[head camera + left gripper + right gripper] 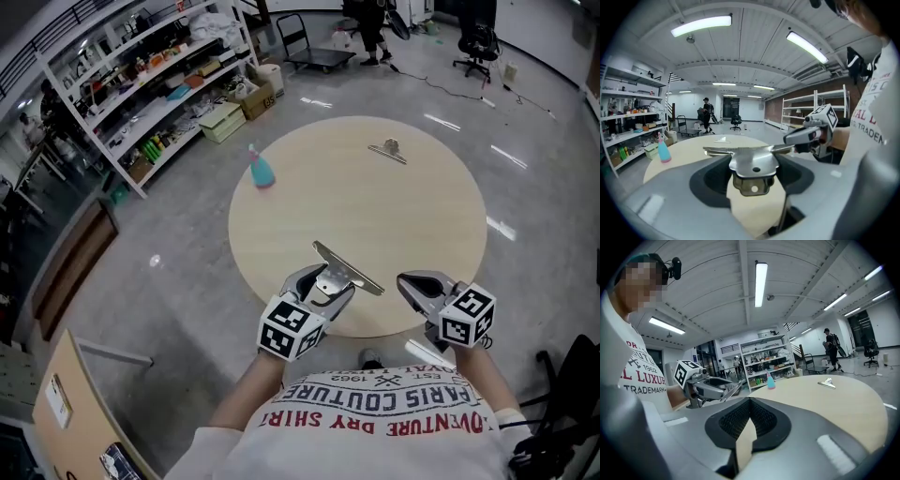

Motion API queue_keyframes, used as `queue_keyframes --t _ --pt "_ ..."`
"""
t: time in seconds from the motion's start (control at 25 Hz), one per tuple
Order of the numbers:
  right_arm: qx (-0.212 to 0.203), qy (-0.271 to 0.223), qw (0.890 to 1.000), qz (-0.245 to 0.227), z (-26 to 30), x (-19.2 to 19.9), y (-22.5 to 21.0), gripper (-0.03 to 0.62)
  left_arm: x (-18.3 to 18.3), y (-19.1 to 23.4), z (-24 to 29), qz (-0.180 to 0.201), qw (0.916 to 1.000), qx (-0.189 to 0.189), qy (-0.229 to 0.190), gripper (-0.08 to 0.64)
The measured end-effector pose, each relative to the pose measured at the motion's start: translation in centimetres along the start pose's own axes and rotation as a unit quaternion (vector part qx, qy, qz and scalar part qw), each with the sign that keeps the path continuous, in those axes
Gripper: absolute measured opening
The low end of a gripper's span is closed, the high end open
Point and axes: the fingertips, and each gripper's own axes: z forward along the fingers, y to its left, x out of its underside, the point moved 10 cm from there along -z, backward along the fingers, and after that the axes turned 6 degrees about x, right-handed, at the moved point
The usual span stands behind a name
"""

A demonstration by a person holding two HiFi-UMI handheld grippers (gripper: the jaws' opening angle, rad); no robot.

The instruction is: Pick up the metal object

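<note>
A flat metal clip (352, 270) with a long blade is lifted just above the near edge of the round beige table (394, 216). My left gripper (323, 281) is shut on it. In the left gripper view the clip (752, 161) sits across the jaws, blade level and handle hanging down. My right gripper (412, 284) hovers to the right of the clip, apart from it, with nothing held. In the right gripper view its pads (736, 420) meet at the tip. A second metal clip (388, 150) lies on the far side of the table.
A blue spray bottle (261, 172) stands at the table's far left edge. White shelving (159, 75) full of goods lines the left wall. A trolley (319, 52) and office chair (478, 47) stand far back, near a person.
</note>
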Motion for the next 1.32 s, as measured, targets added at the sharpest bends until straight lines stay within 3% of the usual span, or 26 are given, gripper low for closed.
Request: queue_keyframes --t 0.4,1.32 --pt "-0.006 -0.005 1.000 -0.020 -0.1 0.3 0.5 0.002 0.2 -1.0 0.1 0.007 1.0000 -0.005 -0.002 0.285" --pt "-0.003 -0.017 1.000 -0.012 -3.2 1.6 1.2 0.000 0.8 -4.2 0.2 0.013 0.9999 -0.007 -0.001 0.285"
